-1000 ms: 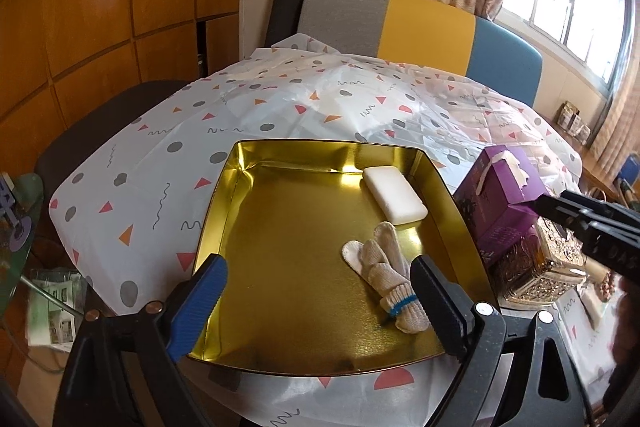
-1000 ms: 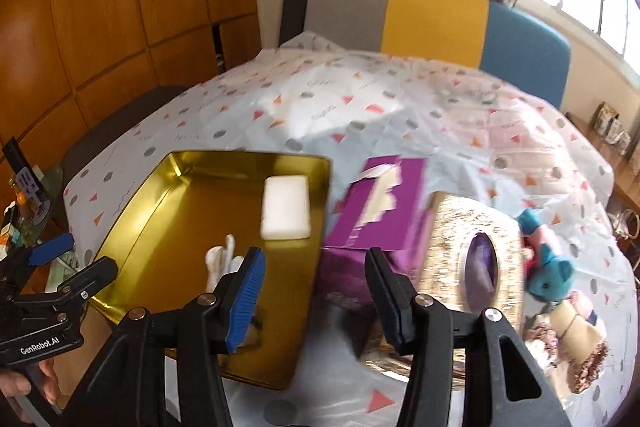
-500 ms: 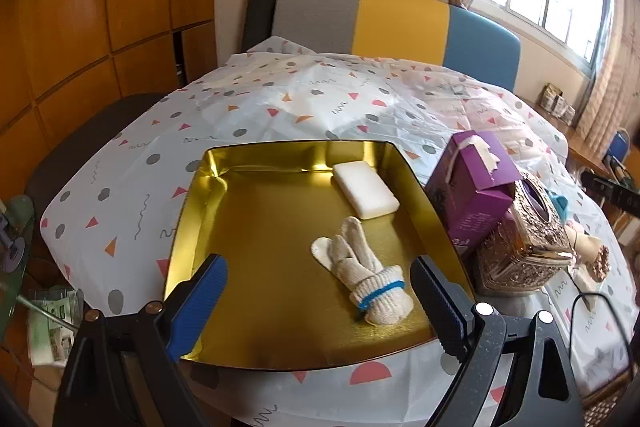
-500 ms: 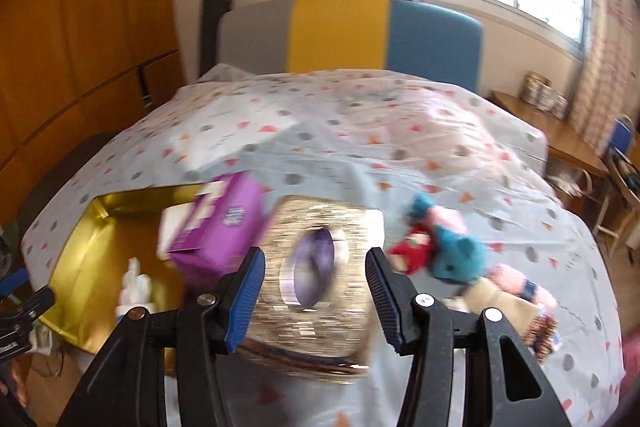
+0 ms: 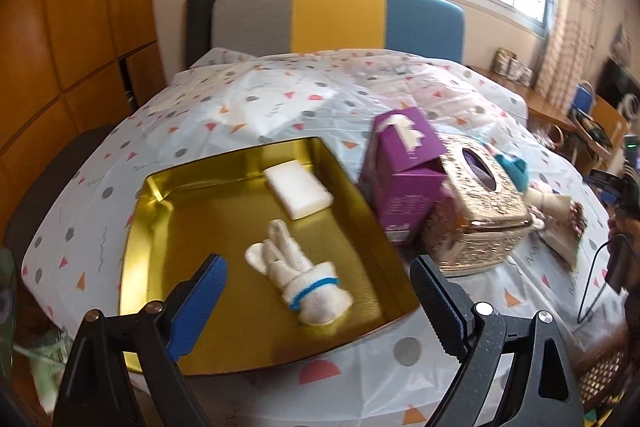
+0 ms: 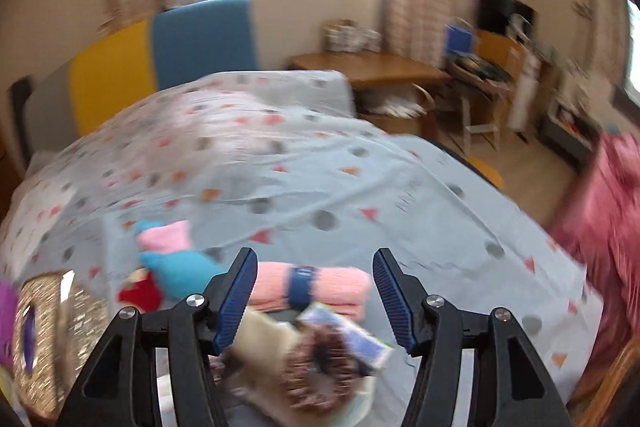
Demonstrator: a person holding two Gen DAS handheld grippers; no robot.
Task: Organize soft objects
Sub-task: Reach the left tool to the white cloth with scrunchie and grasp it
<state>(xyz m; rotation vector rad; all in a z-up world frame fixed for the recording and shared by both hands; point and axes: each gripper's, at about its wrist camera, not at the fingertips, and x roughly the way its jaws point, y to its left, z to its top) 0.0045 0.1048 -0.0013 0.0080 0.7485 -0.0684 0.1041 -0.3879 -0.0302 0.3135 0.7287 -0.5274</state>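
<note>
White glove (image 5: pixel 298 281), sponge (image 5: pixel 299 189) in gold tray (image 5: pixel 136 267); pink towel (image 6: pixel 316 285) on table.

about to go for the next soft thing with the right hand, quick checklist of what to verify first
1. Right gripper empty: ok, its fingers are opening with nothing pressed between them.
2. Target lined up: ok, pink roll lies just beyond the fingers.
3. Clutter near target: not ok, a packet and brown fuzzy item lie under the gripper.
4. Tray has room: ok, only glove and white pad inside.
5. Left gripper free: ok, open.
6. View sharp: not ok, right view blurred.
</note>
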